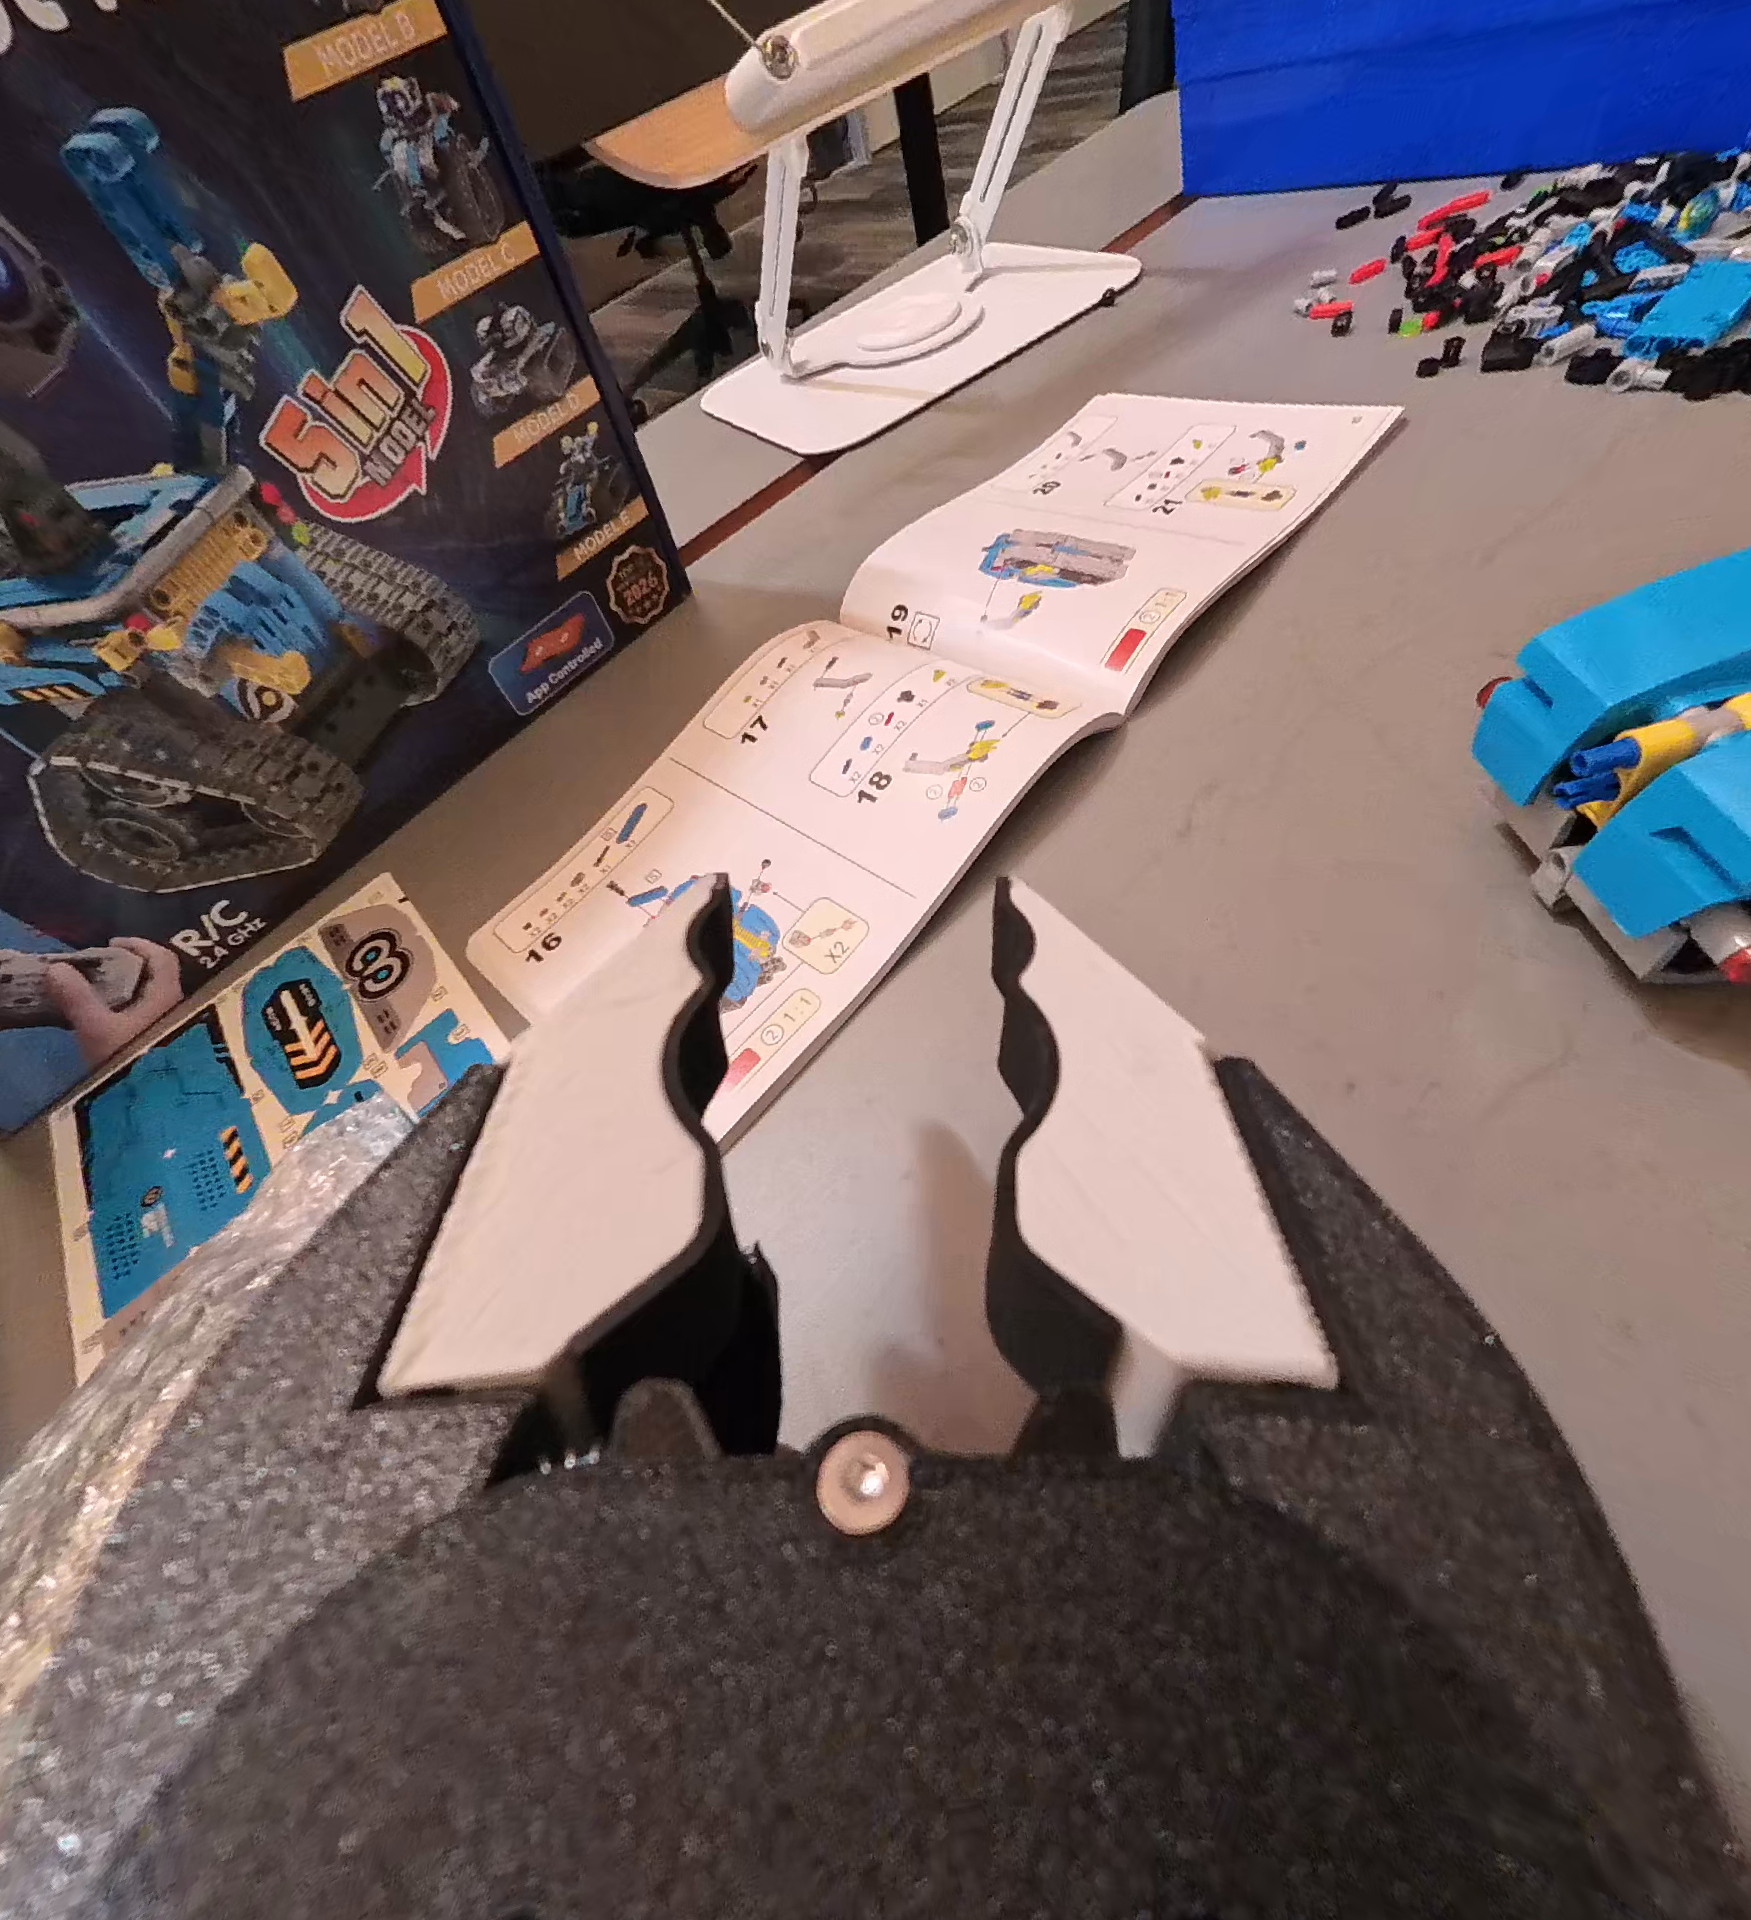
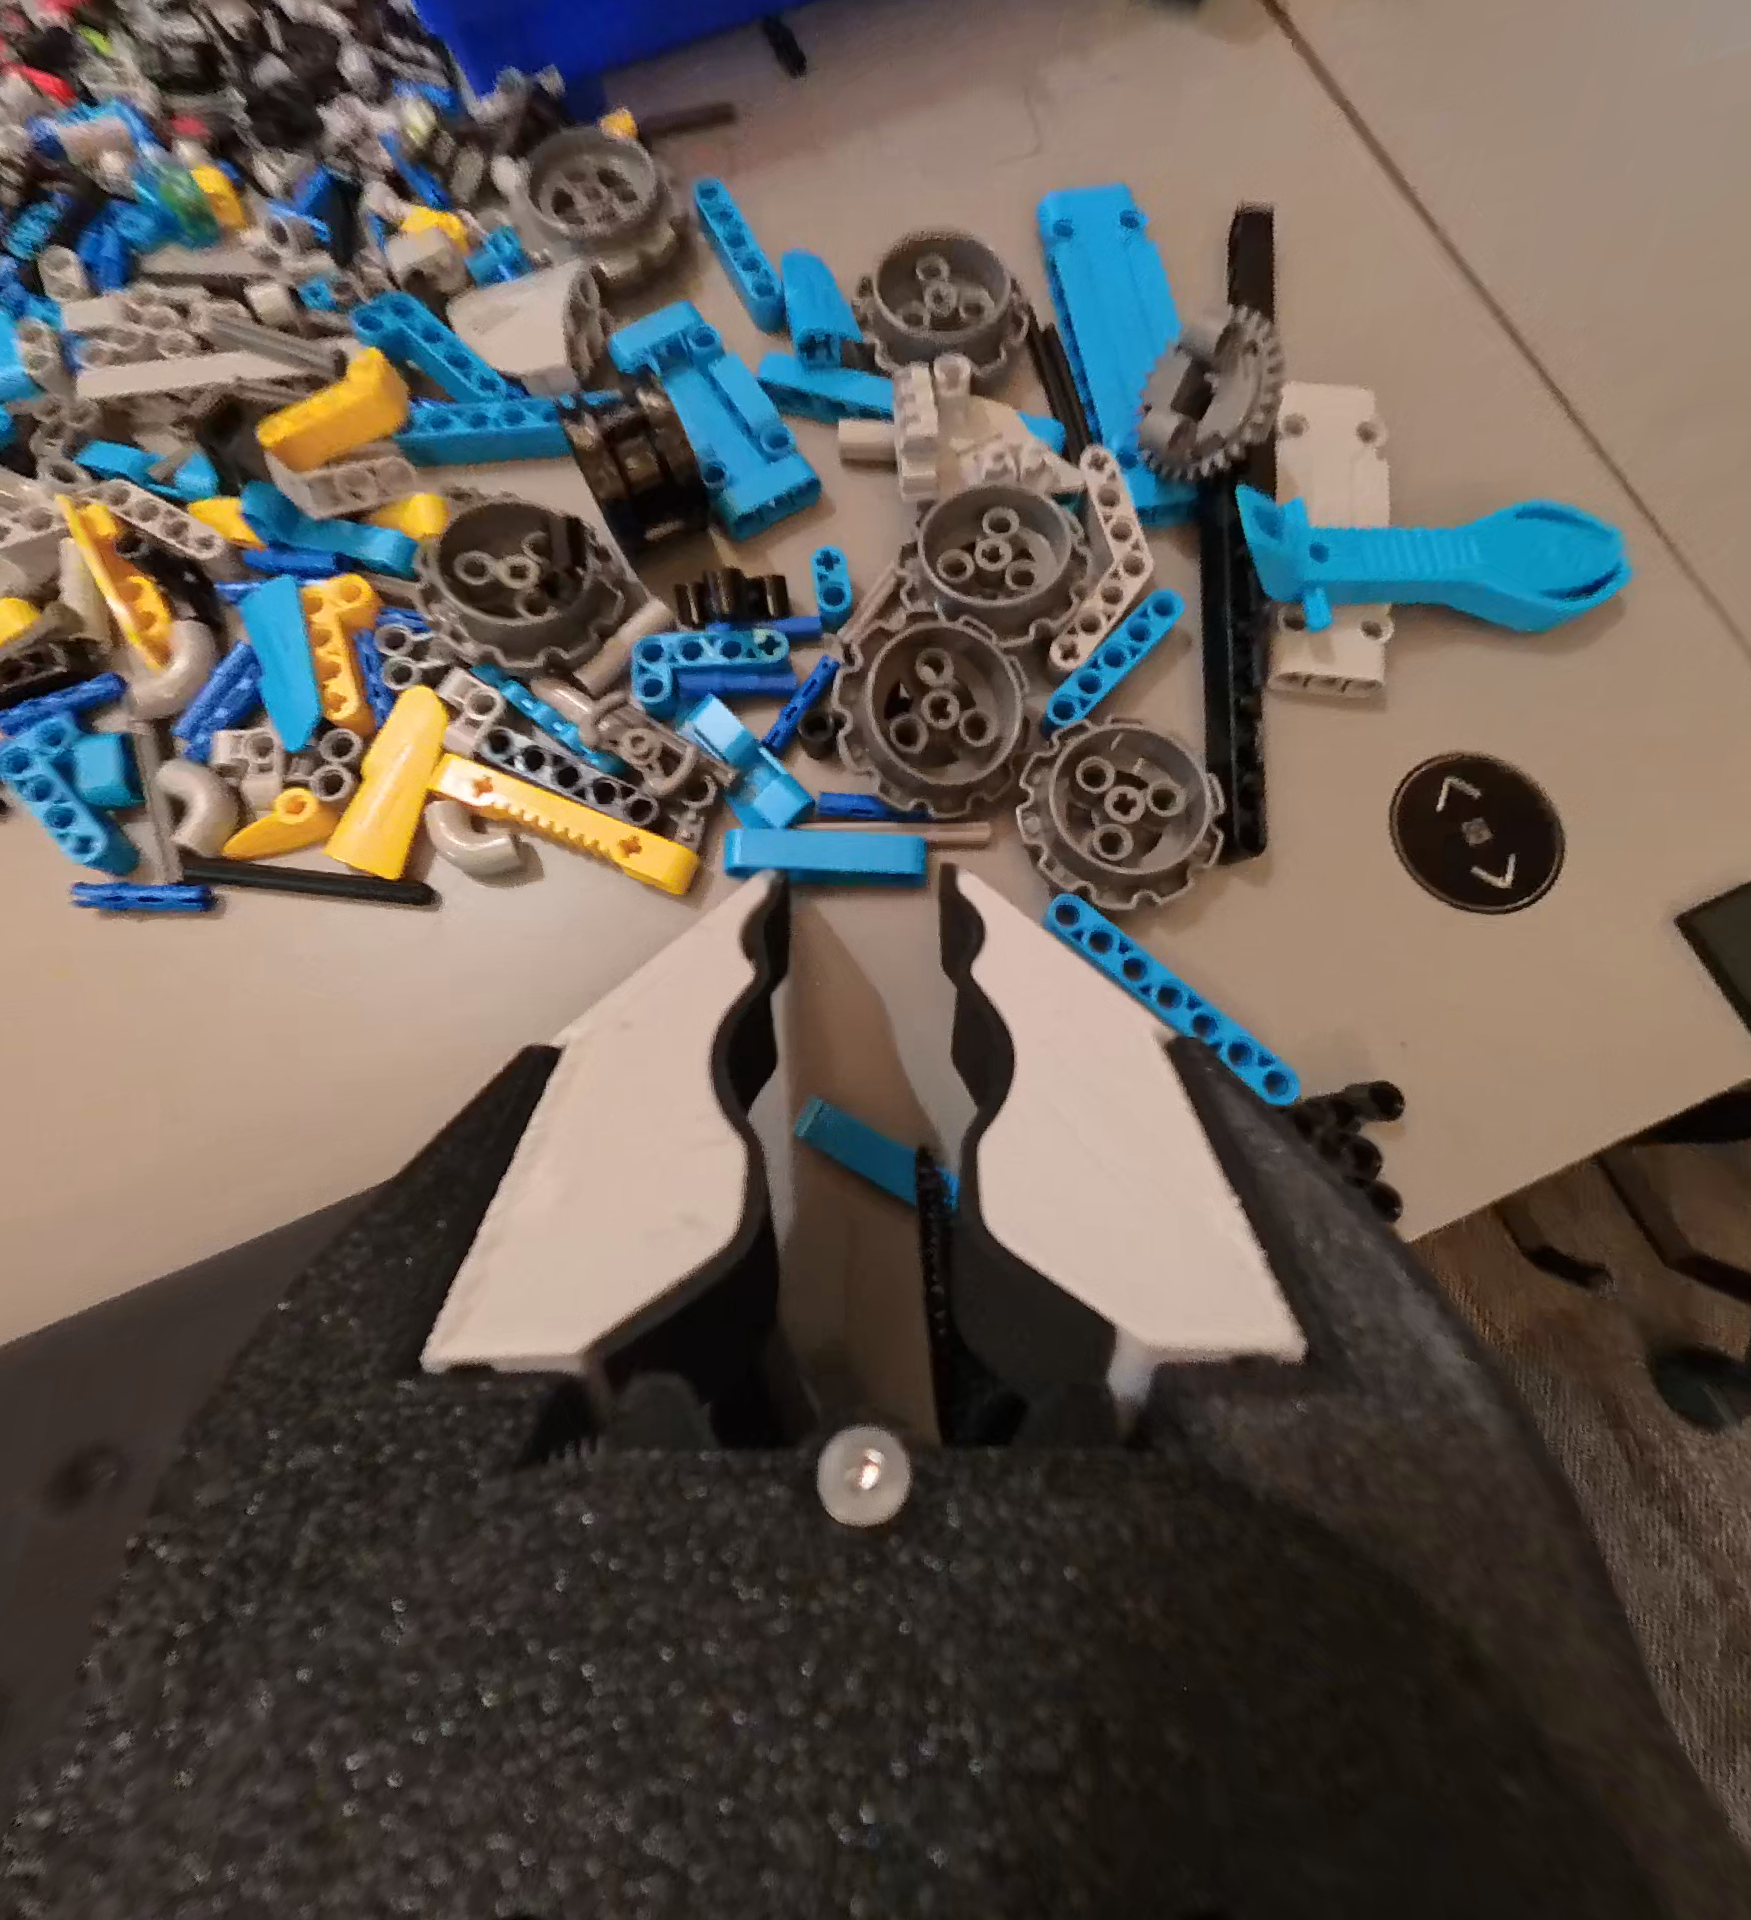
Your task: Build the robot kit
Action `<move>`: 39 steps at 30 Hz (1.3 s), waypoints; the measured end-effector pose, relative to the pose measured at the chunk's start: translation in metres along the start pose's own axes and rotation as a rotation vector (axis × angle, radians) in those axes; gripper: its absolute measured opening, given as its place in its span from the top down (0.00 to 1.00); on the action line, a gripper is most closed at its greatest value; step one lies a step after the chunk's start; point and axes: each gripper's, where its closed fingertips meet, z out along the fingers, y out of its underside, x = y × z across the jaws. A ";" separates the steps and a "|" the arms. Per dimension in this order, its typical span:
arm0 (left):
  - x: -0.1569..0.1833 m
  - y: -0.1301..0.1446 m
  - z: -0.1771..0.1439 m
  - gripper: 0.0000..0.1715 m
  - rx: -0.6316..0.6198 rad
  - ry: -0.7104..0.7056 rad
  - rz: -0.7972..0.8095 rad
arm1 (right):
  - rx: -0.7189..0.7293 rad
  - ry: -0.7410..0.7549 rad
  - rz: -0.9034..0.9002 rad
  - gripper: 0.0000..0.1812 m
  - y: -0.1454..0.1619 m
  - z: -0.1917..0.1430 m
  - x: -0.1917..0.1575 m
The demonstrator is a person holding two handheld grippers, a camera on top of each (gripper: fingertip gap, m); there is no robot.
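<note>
Right wrist view: blue beam (image 2: 824, 854) just beyond hand-held gripper (image 2: 860, 883).

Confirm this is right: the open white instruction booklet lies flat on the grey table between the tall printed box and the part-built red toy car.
Not quite: the part-built toy car is blue, not red, as the left wrist view shows. The open white instruction booklet does lie on the grey table between it and the tall printed box.

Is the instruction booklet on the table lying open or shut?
Open. The instruction booklet lies spread flat on the grey table, both pages of step diagrams facing up, just ahead of the open left gripper.
</note>
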 end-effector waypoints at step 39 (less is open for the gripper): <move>0.001 -0.001 0.000 0.71 0.005 0.015 -0.008 | -0.166 -0.027 0.059 0.72 -0.002 0.007 -0.002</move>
